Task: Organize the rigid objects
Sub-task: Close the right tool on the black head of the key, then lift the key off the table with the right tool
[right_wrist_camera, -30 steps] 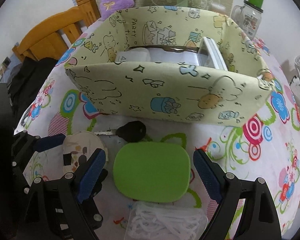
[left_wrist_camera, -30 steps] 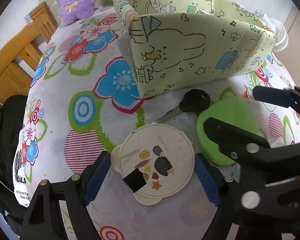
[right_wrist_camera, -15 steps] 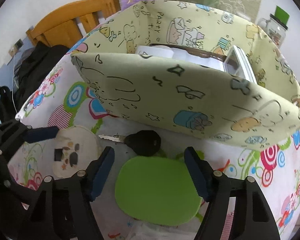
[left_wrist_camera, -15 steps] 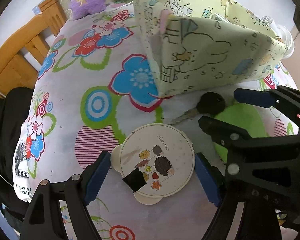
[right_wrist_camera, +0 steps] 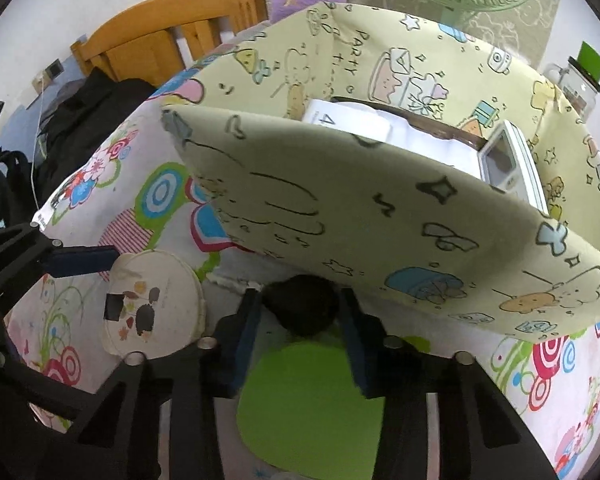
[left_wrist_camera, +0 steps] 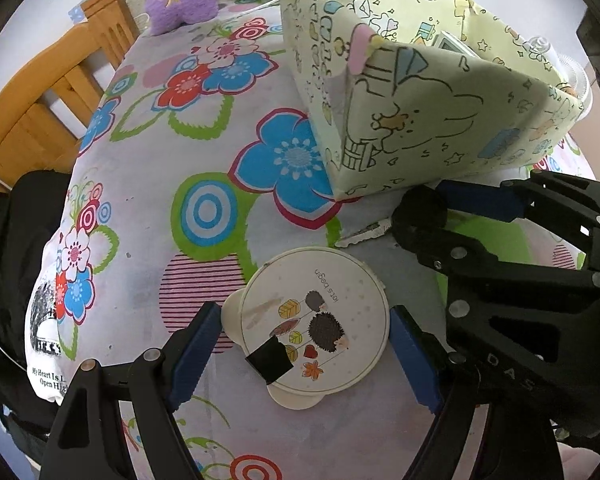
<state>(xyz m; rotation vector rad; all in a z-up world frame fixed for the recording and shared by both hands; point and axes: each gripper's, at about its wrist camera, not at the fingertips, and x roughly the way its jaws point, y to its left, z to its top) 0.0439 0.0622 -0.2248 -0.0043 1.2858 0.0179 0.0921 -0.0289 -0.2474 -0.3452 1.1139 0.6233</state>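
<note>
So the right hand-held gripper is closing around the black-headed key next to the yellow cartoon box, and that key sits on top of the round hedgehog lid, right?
Not quite. The right hand-held gripper does bracket the black-headed key beside the yellow cartoon-print box, but the key lies on the floral tablecloth, apart from the round hedgehog lid. The left wrist view shows the gap.

1. My left gripper (left_wrist_camera: pixel 304 344) straddles the round tin (left_wrist_camera: pixel 314 320); slim gaps at 3 and 9 o'clock on either side.
2. Right gripper (left_wrist_camera: pixel 476 216) blocks my left one from 1 to 3 o'clock.
3. Left view, 9 to 11 o'clock: bare tablecloth (left_wrist_camera: pixel 172 168), free lane.
4. Fabric bin (right_wrist_camera: pixel 380 216) walls off 12 o'clock for my right gripper (right_wrist_camera: pixel 300 324); its front wall overhangs the key (right_wrist_camera: pixel 300 308).
5. Green pad (right_wrist_camera: pixel 312 408) lies under the right fingers, at 6 o'clock.
</note>
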